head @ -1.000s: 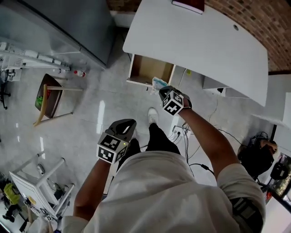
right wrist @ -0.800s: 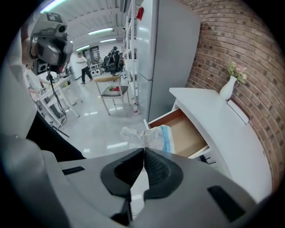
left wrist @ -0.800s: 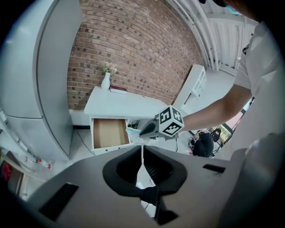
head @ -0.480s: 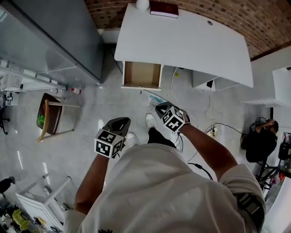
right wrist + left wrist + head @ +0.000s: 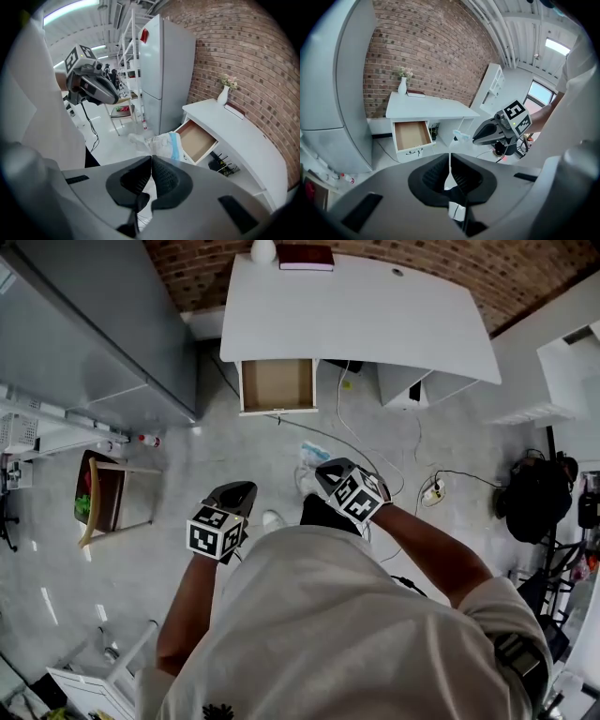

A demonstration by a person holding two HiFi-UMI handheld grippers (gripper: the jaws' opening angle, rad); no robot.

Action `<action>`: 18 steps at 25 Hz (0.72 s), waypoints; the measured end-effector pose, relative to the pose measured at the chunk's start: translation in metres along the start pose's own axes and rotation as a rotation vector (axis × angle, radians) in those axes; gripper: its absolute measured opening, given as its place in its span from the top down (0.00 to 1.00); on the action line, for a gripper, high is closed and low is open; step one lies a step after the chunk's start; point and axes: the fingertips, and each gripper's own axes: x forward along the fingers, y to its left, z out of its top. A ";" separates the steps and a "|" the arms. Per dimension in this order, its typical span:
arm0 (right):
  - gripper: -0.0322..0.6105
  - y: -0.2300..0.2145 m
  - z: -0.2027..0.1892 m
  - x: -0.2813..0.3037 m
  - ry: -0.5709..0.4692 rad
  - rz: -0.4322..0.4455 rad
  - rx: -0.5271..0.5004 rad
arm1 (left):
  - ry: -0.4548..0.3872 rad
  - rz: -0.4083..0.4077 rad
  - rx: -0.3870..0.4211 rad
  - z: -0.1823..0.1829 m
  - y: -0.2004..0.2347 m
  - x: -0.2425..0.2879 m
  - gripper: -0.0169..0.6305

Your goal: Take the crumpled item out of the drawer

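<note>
The right gripper's (image 5: 151, 158) jaws were pressed together on the crumpled item (image 5: 165, 143), a white and pale-blue wad sticking out past their tips. The left gripper's (image 5: 450, 157) jaws met as well, with nothing between them. Both grippers were near the person's body, the left one to the left of the right. The item hung over the floor (image 5: 187, 484), well apart from the open drawer (image 5: 277, 411), which jutted from the white desk (image 5: 375, 315) on the far side.

Drawer (image 5: 277, 385) open under desk's (image 5: 375, 324) left end, crumpled item (image 5: 314, 454) before it, between right gripper's (image 5: 322, 469) jaws
</note>
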 end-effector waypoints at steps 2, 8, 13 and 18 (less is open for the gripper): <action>0.90 0.012 -0.005 -0.005 -0.009 -0.008 0.014 | 0.003 -0.006 -0.004 -0.010 -0.003 -0.004 0.93; 0.90 0.044 -0.011 -0.016 -0.028 -0.016 0.040 | 0.025 -0.030 0.011 -0.033 -0.011 -0.011 0.93; 0.90 0.062 -0.010 -0.022 -0.029 -0.003 0.026 | 0.012 -0.034 0.012 -0.035 -0.017 -0.017 0.93; 0.90 0.073 -0.005 -0.026 -0.034 -0.006 0.016 | 0.007 -0.034 0.008 -0.040 -0.018 -0.024 0.93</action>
